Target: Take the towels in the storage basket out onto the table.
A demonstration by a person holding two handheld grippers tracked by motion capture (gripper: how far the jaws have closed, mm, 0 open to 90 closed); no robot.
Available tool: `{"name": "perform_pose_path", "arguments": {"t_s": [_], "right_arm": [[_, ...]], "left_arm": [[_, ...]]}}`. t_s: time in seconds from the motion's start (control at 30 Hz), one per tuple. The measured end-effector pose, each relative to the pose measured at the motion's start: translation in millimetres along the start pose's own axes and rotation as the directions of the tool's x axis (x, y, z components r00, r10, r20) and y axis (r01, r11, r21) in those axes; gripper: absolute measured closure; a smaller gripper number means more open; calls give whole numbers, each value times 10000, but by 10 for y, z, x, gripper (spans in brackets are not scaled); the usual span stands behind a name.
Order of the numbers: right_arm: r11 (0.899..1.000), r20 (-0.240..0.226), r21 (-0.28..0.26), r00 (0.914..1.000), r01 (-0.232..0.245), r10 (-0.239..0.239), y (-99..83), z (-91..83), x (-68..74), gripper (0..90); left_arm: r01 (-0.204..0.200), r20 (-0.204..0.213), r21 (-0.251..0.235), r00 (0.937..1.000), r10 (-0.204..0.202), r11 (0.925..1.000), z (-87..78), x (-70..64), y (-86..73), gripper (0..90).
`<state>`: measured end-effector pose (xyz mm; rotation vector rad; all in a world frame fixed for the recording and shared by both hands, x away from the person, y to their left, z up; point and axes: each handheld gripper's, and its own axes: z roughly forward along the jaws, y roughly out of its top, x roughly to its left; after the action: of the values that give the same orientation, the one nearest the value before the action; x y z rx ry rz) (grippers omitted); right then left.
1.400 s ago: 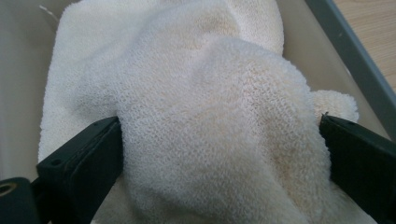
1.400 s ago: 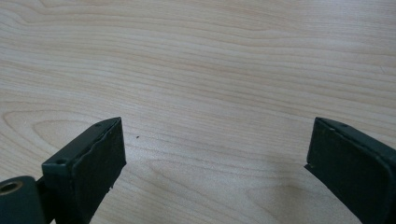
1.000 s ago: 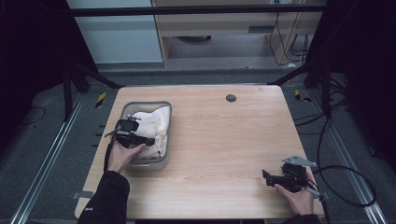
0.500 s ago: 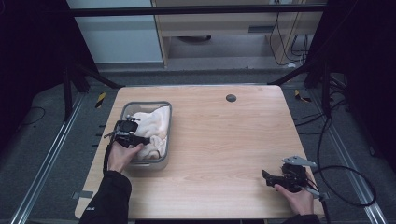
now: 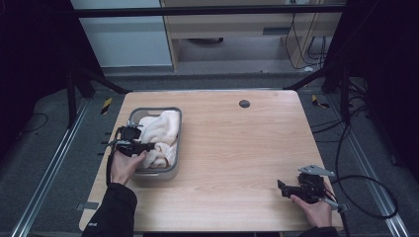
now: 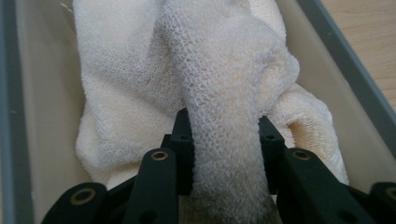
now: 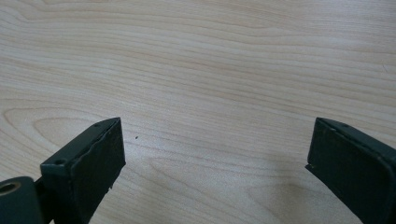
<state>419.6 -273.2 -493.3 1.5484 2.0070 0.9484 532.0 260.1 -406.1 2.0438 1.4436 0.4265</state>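
Note:
A cream terry towel [image 5: 160,131] lies bunched in a grey-rimmed bin [image 5: 174,170] at the table's left side. In the high view my left gripper [image 5: 147,146] reaches into the bin from its near left. The left gripper view has a thick fold of the towel [image 6: 224,140] pinched between the two black jaws, so my left gripper [image 6: 224,133] is shut on it. Down at the table's near right corner my right gripper [image 5: 282,188] rests low over the wood. Its jaws stand wide apart over bare wood in the right gripper view, my right gripper [image 7: 215,149] open.
The light wooden table [image 5: 237,148] has a small dark round cap [image 5: 244,103] near its far edge. Black frame bars and cables stand around the table; a cable [image 5: 365,197] loops off the right side. The bin's grey wall [image 6: 345,70] runs close beside the towel.
My left gripper has shifted slightly toward the near side of the bin, staying on the towel. The right gripper has held still.

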Motion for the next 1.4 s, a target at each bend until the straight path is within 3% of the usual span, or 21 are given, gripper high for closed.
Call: {"name": "perform_pose_path", "arguments": {"t_s": [0.27,0.37,0.83,1.07,1.4], "right_arm": [[10000,-4,-5,10000,3,-3,-1,0,1,40],[10000,-30,12,10000,-32,32,0,-2,3,40],[10000,-12,18,10000,-50,50,1,-3,4,39],[10000,19,5,10000,-29,29,0,-1,1,40],[10000,49,-12,10000,-25,25,1,-5,0,40]], "left_arm": [[-9,90,-780,10000,16,9970,-241,12,47,684],[34,200,-1189,9998,-10,9929,-392,23,92,685],[-42,212,-2199,9997,91,9755,-825,-6,240,685],[-147,173,-2523,9997,197,9675,-1016,-14,304,685],[-431,267,-2696,9983,522,9620,-1193,-106,355,684]]}}
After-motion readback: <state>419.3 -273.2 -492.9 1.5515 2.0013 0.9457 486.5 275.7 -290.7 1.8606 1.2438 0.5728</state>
